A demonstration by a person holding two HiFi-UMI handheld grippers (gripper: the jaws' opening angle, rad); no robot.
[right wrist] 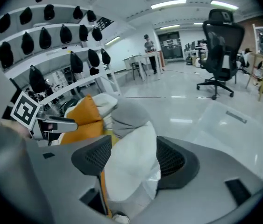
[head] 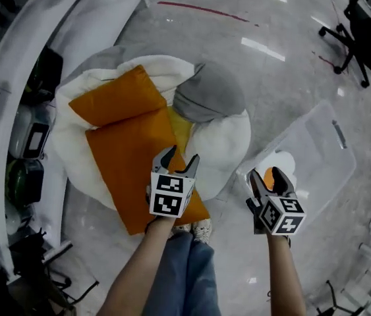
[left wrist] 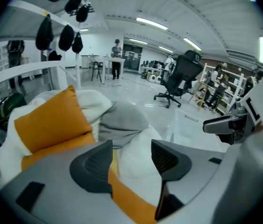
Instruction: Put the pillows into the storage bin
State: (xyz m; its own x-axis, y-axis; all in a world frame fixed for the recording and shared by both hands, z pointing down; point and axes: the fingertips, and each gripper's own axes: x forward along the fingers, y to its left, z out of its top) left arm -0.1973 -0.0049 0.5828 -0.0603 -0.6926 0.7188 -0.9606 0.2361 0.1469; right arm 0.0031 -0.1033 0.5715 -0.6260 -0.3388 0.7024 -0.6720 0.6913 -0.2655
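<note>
Pillows (head: pixel 126 143): judged soft, light, bulky; best pinched at a corner. Left gripper (head: pixel 180 157), right gripper (head: pixel 266 175): jaws apart, nothing held.

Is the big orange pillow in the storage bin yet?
Out. The big orange pillow lies on the white pile, left of the clear bin.

On the glossy floor (head: pixel 284 91) lie a pillow pile (head: pixel 152 133) and a clear bin (head: pixel 317 143).
</note>
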